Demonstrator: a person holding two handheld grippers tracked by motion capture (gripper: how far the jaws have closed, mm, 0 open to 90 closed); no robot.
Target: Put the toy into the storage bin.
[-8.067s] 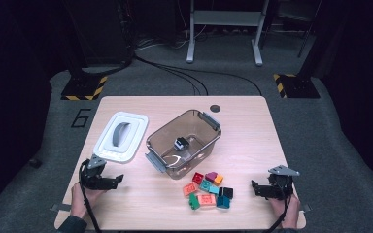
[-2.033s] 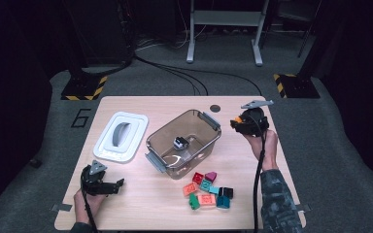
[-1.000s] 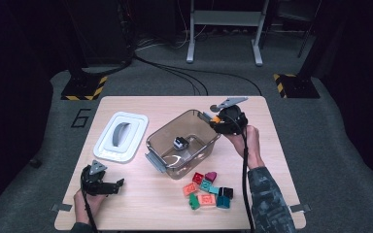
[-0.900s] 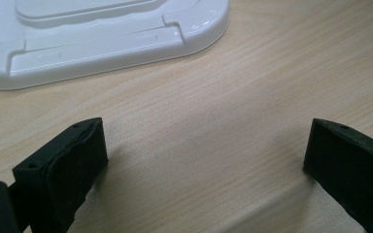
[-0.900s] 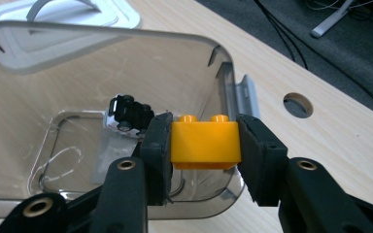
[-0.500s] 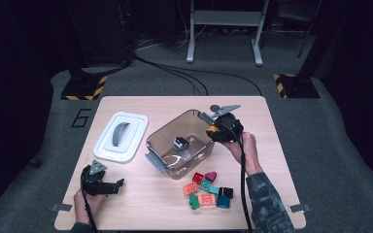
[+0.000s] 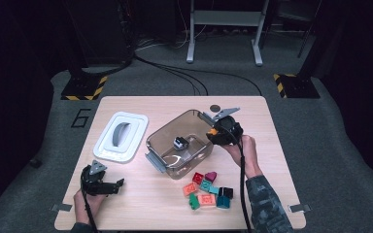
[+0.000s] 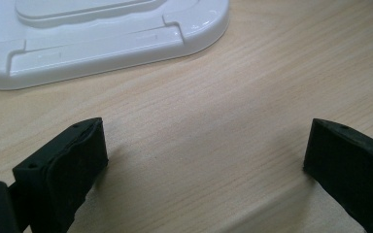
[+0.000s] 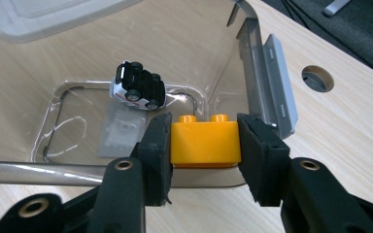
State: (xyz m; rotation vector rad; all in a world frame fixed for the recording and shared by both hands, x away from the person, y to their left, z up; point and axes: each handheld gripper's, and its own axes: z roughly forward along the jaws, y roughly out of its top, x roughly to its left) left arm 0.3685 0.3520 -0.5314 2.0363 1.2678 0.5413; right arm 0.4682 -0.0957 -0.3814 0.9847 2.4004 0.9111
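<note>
My right gripper (image 9: pixel 204 127) holds an orange two-stud brick (image 9: pixel 204 144) between its pads, studs up. It hangs over the right end of the clear plastic container (image 9: pixel 184 43), just inside the rim. Its jaws have just been opening a little, and the brick still sits between them, touching both pads. A small white and black toy car (image 9: pixel 137 91) lies overturned on the container floor. From above, the right gripper (image 7: pixel 221 132) is at the container's (image 7: pixel 161 138) right end, near the car (image 7: pixel 179 142). My left gripper (image 7: pixel 108 186) rests open on the table at the front left, nothing between its jaws (image 8: pixel 204 145).
The white lid (image 7: pixel 121 136) lies left of the container, and its corner (image 8: pixel 102 34) lies beyond the left jaws. Several coloured bricks (image 7: pixel 206 189) lie in front of the container. A grey clasp (image 9: pixel 277 82) sticks out at the container's end. A round hole (image 7: pixel 215 108) marks the table's back edge.
The right gripper has come from the front right, by the bricks, round the back right corner and leftwards over the container's right end, carrying the orange brick. The left gripper has stayed put.
</note>
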